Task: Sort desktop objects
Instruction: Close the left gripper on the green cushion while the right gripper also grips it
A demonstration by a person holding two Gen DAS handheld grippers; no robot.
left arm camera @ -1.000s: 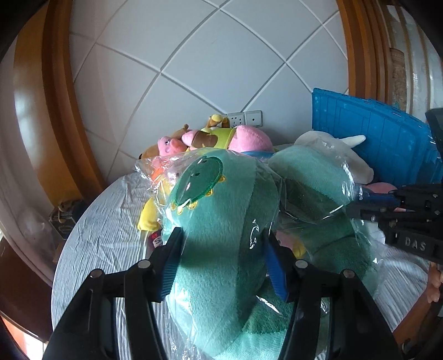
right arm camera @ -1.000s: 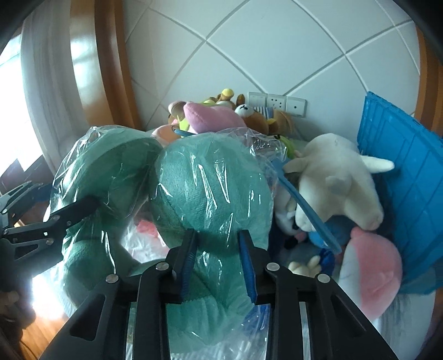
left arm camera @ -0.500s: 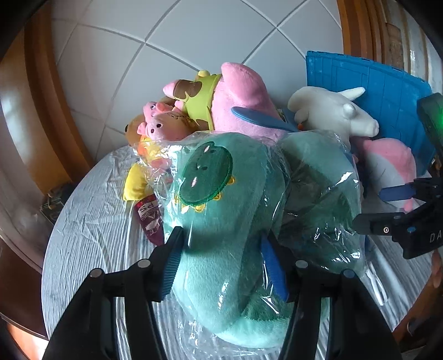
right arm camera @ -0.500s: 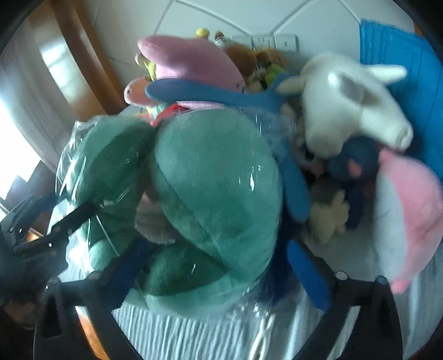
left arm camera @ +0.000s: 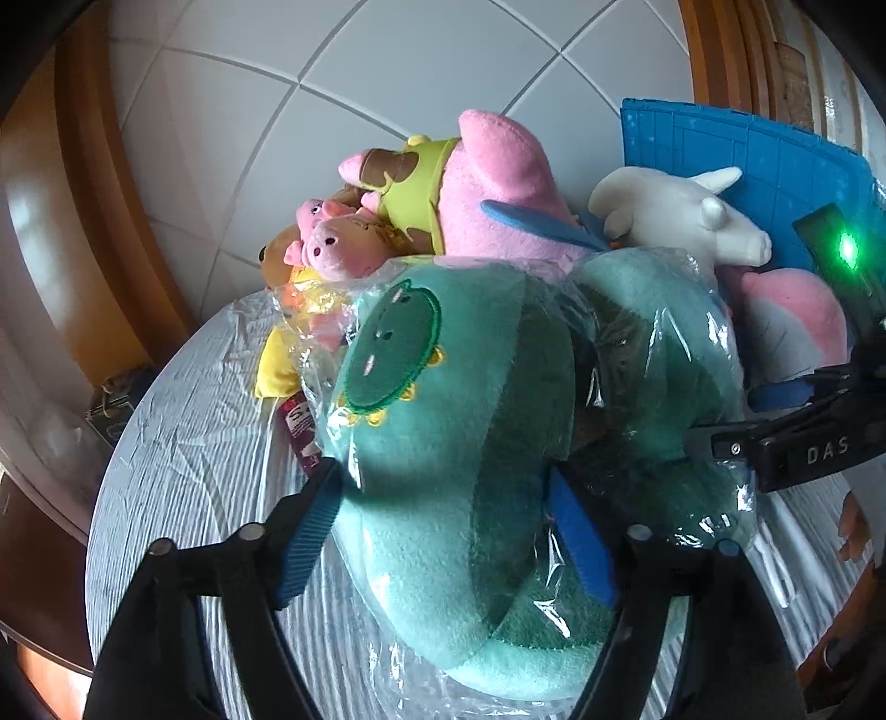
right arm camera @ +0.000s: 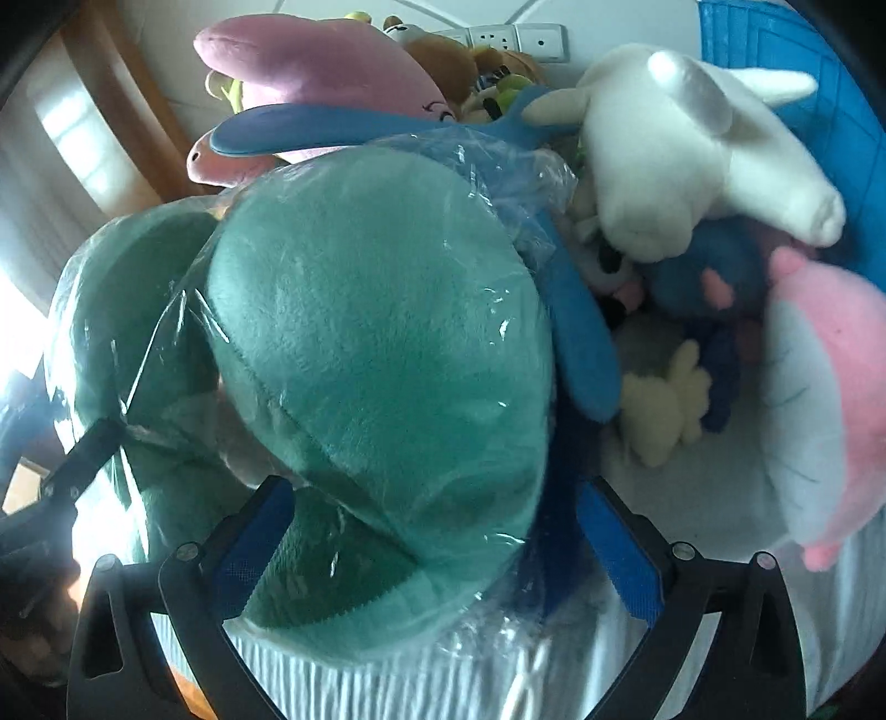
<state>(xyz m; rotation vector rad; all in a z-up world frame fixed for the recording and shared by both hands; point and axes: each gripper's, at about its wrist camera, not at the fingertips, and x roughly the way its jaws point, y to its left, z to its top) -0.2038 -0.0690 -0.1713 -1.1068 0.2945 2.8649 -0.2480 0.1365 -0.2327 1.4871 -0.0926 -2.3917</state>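
White-clothed table (left arm camera: 183,471): one bagged green pillow (left arm camera: 459,443); left tool (left arm camera: 443,520) pinching it, right tool (right arm camera: 437,531) spread.

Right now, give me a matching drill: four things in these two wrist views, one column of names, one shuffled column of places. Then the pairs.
Things:
1. green neck pillow
2. white plush
3. blue crate
4. wall sockets

Places:
A. on the tiled wall behind the toy pile
B. on top of the pile, in front of the blue crate
C. between the left gripper fingers, wrapped in clear plastic
D. standing at the back right

Pairs: 1-C, 2-B, 3-D, 4-A
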